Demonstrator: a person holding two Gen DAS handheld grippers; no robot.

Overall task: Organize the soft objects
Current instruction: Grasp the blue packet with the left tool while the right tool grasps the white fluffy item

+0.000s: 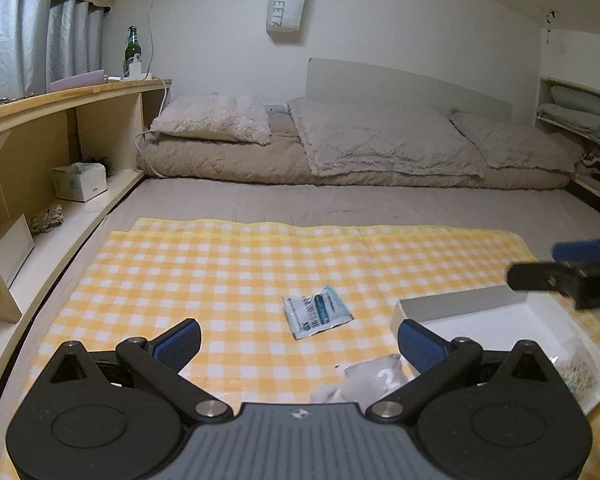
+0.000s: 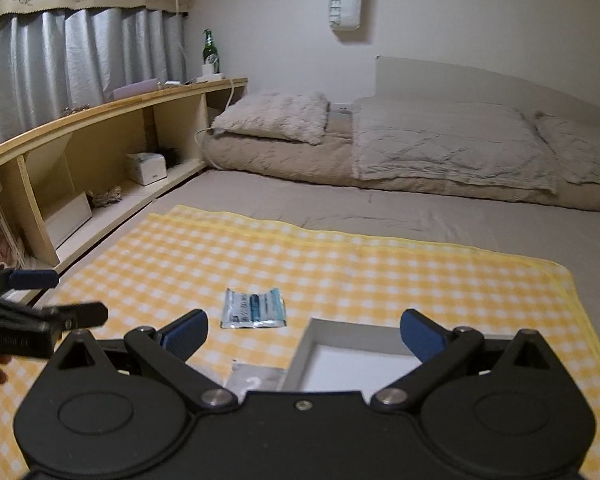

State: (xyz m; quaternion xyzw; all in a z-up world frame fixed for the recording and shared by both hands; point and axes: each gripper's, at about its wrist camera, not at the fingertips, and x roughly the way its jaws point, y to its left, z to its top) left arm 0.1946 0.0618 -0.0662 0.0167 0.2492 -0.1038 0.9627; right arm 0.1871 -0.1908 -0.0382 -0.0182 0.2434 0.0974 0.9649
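A blue and white soft packet (image 1: 316, 316) lies on the yellow checked cloth (image 1: 220, 272); it also shows in the right wrist view (image 2: 254, 308). A clear pouch marked with a number (image 1: 374, 378) lies near my left gripper (image 1: 300, 340), which is open and empty above the cloth. A white shallow box (image 1: 500, 320) sits at the right with a small bag (image 1: 578, 368) inside. My right gripper (image 2: 304, 334) is open and empty, above the box's near left corner (image 2: 340, 344). The pouch (image 2: 256, 378) lies just left of the box.
A wooden shelf unit (image 1: 60, 152) runs along the left with a tissue box (image 1: 80, 182) and a rope bundle (image 1: 46, 218). Folded bedding and pillows (image 1: 360, 144) lie at the back. A green bottle (image 1: 132, 50) stands on the shelf top.
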